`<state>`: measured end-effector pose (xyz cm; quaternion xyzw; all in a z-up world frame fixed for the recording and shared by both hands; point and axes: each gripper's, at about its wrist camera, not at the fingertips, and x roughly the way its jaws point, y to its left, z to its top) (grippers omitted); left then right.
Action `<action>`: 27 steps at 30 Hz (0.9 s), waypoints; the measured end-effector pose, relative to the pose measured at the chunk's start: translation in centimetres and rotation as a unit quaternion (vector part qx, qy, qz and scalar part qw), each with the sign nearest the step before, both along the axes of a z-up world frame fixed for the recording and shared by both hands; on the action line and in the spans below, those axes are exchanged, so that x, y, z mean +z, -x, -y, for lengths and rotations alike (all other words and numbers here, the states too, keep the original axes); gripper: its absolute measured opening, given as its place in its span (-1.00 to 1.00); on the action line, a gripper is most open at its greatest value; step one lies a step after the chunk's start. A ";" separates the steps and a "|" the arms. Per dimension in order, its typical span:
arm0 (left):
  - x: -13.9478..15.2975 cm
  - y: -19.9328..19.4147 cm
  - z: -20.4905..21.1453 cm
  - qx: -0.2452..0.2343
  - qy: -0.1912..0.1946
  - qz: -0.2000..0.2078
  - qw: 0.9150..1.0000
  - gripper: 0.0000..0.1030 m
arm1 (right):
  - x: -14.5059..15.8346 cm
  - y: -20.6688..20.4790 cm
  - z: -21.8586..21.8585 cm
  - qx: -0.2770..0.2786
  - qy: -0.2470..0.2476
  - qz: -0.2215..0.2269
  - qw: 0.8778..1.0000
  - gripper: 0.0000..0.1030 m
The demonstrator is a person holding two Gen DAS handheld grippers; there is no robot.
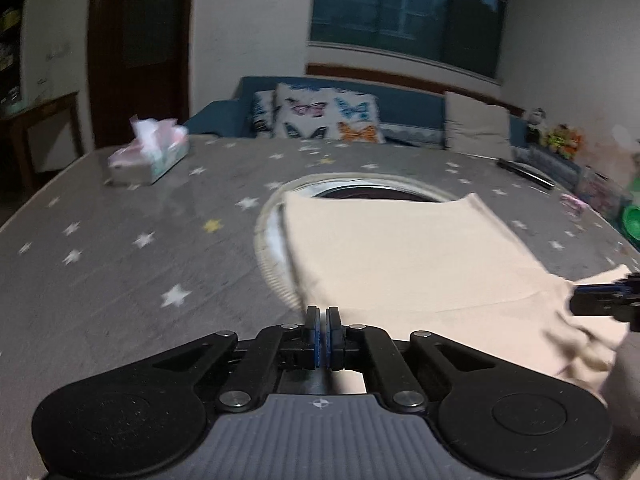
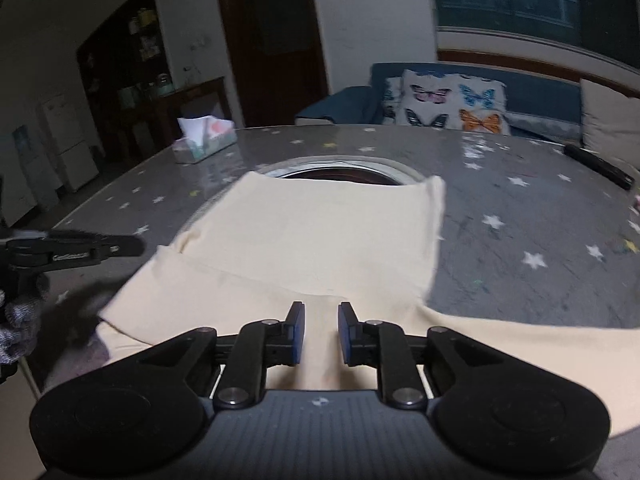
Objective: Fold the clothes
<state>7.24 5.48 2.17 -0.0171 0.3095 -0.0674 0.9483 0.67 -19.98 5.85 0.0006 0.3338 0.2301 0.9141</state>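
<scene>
A cream garment (image 1: pixel 408 256) lies partly folded on the grey star-patterned table, over the round opening in the table's middle; it also shows in the right wrist view (image 2: pixel 320 232). My left gripper (image 1: pixel 323 314) is shut with nothing visible between its pads, at the garment's near left edge. It appears at the left of the right wrist view (image 2: pixel 80 250). My right gripper (image 2: pixel 321 312) is open a little, above the garment's near edge, holding nothing. It shows at the right edge of the left wrist view (image 1: pixel 600 300).
A tissue box (image 1: pixel 150 156) stands at the far left of the table (image 1: pixel 120 264). A dark remote (image 2: pixel 600 166) lies at the far right. A round recess (image 2: pixel 332 170) sits in the middle. A blue sofa with butterfly cushions (image 1: pixel 324 116) stands behind.
</scene>
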 end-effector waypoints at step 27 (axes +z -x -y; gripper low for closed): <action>0.5 1.7 7.1 -0.072 -0.043 0.012 0.996 0.12 | -2.3 2.5 17.2 -0.306 0.033 -0.004 0.951 -0.19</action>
